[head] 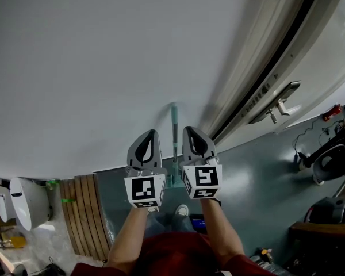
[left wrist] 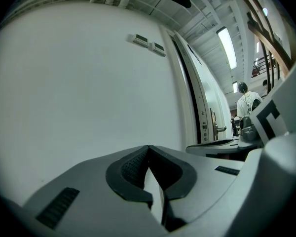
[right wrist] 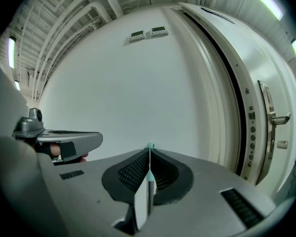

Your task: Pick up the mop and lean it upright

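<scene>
While upright, mop nr wall

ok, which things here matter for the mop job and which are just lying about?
Job:
- mop, upright at the wall
- left gripper, shut, empty
- right gripper, shut, empty

Lying about:
- door and its handle
- wooden slats
- white container
</scene>
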